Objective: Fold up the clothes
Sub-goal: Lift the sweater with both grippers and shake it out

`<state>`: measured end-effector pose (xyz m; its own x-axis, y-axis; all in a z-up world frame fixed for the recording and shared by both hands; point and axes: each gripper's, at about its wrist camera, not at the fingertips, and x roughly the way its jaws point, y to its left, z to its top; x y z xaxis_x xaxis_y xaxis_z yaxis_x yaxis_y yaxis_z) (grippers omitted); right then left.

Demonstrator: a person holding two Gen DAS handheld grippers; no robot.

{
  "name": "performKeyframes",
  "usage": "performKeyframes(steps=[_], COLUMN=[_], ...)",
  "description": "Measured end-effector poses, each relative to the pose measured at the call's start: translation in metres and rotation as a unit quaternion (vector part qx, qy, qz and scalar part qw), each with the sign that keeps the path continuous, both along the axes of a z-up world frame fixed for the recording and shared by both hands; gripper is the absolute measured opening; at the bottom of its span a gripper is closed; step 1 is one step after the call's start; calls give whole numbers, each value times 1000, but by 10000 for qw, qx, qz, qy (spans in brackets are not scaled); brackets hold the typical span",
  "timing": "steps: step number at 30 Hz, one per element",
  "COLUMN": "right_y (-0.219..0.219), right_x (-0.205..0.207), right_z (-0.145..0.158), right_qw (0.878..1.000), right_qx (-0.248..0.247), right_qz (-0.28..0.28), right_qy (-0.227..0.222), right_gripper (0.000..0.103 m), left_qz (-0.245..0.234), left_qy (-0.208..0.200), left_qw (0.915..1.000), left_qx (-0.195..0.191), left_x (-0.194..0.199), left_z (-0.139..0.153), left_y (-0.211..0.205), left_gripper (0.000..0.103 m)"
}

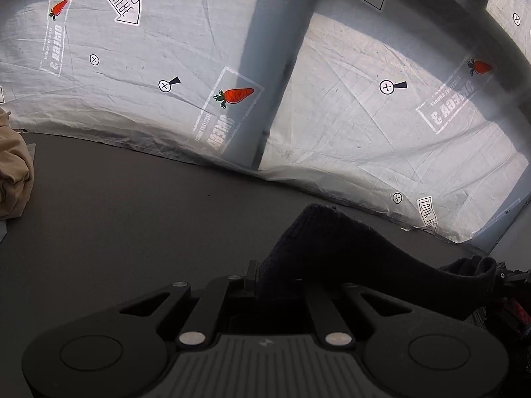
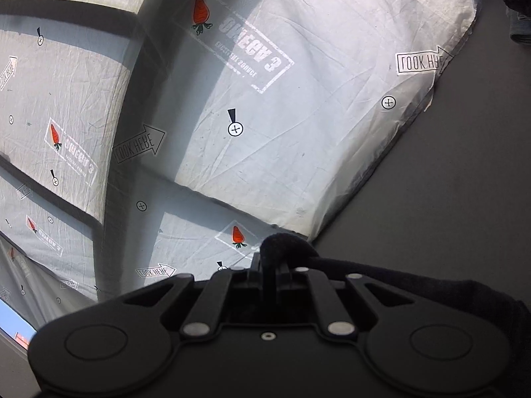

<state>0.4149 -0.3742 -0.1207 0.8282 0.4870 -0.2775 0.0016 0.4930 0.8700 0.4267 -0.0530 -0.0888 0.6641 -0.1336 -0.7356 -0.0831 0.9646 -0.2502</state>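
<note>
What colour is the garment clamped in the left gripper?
Black, a dark knit garment pinched in the left gripper; clearest in the left wrist view.

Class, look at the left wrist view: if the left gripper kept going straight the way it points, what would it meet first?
Probably the dark grey surface; the left gripper, shut on the black garment, tilts downward, though depth is unclear.

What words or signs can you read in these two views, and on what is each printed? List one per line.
"LOOK HERE", inside arrows, on the white sheet.
"OMEGA 3", in a stamp frame beside a carrot, on the same sheet; it shows mirrored.
The small line under "OMEGA 3": too blurred to read.
Circled crosses, some with a black wedge: signs only, no letters.
The beige cloth and black garment: no text.
</note>
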Motion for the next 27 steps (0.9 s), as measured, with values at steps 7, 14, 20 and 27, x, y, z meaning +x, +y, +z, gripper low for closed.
performKeyframes(steps=[7, 14, 20, 27], right_y=[18, 39, 40, 38], right_x=[101, 182, 228, 240], right_z=[-55, -108, -146, -163], right_qw=[9984, 9961, 9914, 9870], right_qx=[-366, -351, -459, -454], right_qz=[27, -371, -641, -697], right_qy=[429, 726, 1042, 1378], right_gripper=[7, 7, 7, 6], left_qz=[178, 528, 546, 346], left_qy=[707, 898, 1049, 1076], left_qw=[9971, 9943, 9929, 9935], left_qx=[237, 211, 103, 107], left_x=[94, 160, 217, 227], left_z=[-82, -139, -162, -164], left_y=[18, 27, 16, 17], left_gripper=[6, 6, 6, 9])
